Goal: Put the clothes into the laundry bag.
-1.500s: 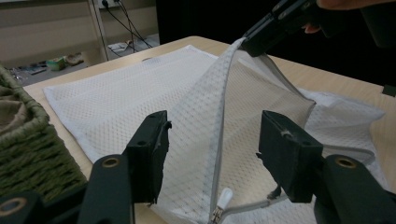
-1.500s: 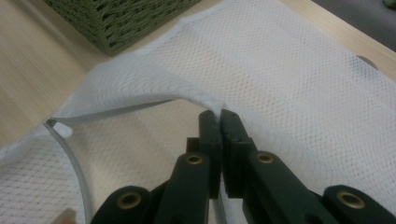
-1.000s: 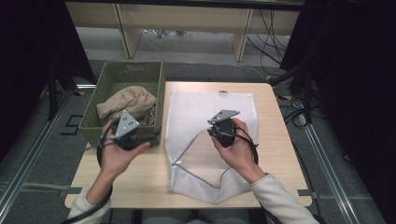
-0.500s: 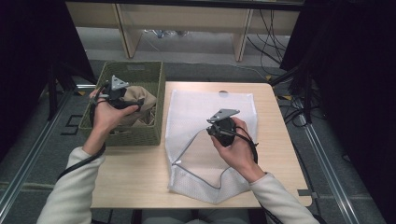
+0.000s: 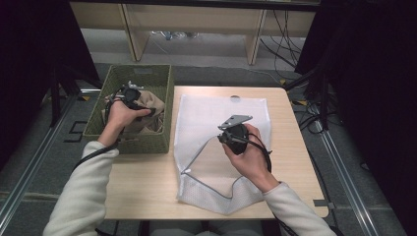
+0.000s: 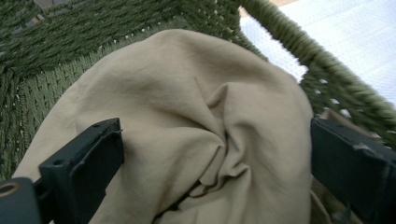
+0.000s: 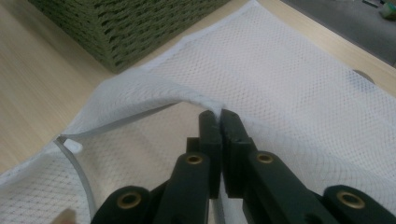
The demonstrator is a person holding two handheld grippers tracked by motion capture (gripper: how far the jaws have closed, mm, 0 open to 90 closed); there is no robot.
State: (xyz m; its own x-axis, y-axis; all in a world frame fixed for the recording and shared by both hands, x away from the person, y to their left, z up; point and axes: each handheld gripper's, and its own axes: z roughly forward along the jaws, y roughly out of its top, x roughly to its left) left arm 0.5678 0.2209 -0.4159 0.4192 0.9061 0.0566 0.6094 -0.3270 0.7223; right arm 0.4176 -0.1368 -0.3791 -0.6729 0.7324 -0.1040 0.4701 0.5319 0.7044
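Cloth [image 6: 187, 126], tan and crumpled, lies heaped in the green woven basket [image 5: 160, 105] at the left edge of the table [image 5: 142, 182]. The left gripper [image 6: 215, 154] reaches down into the basket, its jaws spread wide on either side of the bunched cloth (touching it, though not squeezed shut). Beside the basket a white mesh bag [image 5: 216, 113] is spread flat on the wood. The right gripper [image 7: 219, 121] has its jaws pressed together on the raised edge of the bag's opening, lifting that hem off the table while the rest lies slack.
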